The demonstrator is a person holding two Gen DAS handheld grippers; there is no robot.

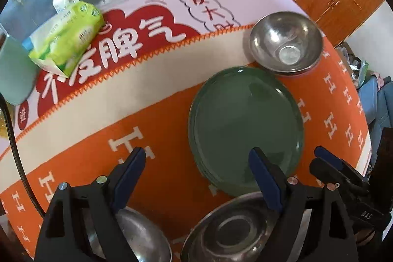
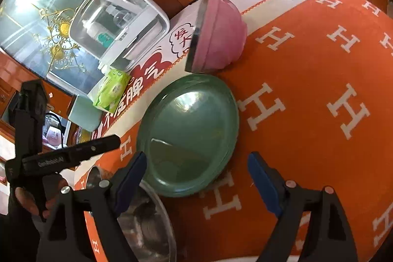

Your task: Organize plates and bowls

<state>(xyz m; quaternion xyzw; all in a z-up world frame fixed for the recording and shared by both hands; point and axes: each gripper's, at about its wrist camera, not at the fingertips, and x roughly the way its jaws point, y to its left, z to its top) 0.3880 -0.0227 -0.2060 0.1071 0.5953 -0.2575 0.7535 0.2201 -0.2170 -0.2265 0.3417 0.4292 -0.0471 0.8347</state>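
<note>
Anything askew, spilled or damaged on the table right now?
No spill or damage shows. One oddity: the pink bowl looks tipped on its side at the orange cloth's edge, rim facing sideways. The green plate lies flat and the far steel bowl stands upright. Both grippers are open and empty.

Below the left tongs (image 1: 197, 157) we see two steel bowls (image 1: 228, 230) cut off by the frame's edge. Their arms hide the bowls' rims.

Both grippers are black plastic clamps with dark blue pads on the fingers (image 1: 264, 178). Round silver and copper screws (image 2: 329, 189) sit on the arms. One has small white letters (image 2: 50, 160) on its side.
</note>
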